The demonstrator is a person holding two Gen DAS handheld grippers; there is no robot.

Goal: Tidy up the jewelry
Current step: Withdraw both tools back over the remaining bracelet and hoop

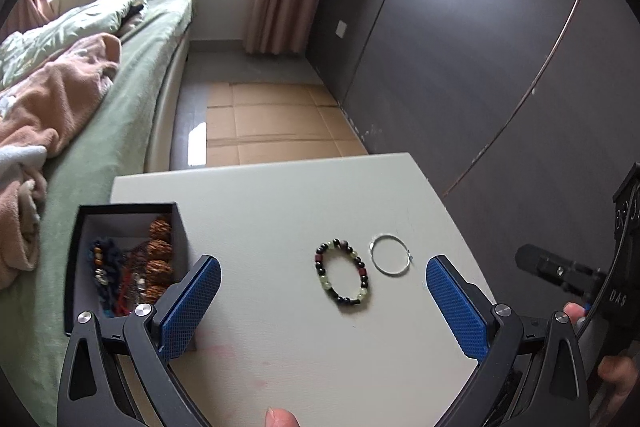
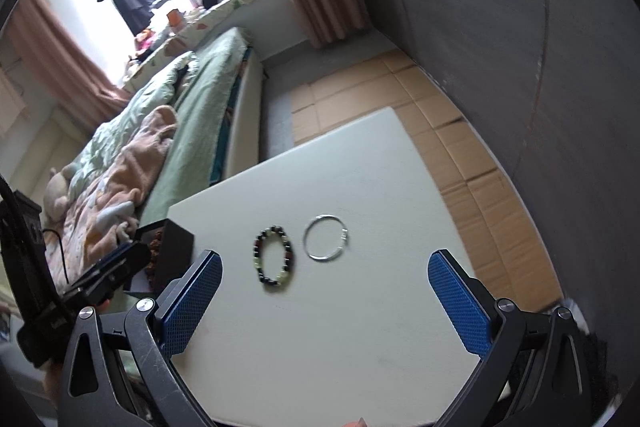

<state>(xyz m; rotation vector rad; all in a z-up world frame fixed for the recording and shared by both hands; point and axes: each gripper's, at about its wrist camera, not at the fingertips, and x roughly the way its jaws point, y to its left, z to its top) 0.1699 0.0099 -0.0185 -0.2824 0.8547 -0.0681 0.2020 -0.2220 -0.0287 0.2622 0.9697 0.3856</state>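
A beaded bracelet (image 1: 343, 274) of black, green and red beads lies on the white table (image 1: 280, 211), with a thin silver bangle (image 1: 390, 254) just to its right, a small gap between them. A black box (image 1: 120, 251) at the table's left edge holds several pieces of jewelry. My left gripper (image 1: 323, 303) stands open above the table, the bracelet between and slightly beyond its blue pads. In the right wrist view the bracelet (image 2: 275, 259) and bangle (image 2: 325, 237) lie ahead of my open right gripper (image 2: 325, 301); the box (image 2: 173, 247) sits at left.
A bed (image 1: 120, 99) with green sheets and a pink blanket runs along the table's left side. Cardboard (image 1: 272, 123) covers the floor beyond the table. A dark wardrobe wall (image 1: 480, 47) stands at right. The other gripper's black body (image 1: 560, 273) shows at the far right.
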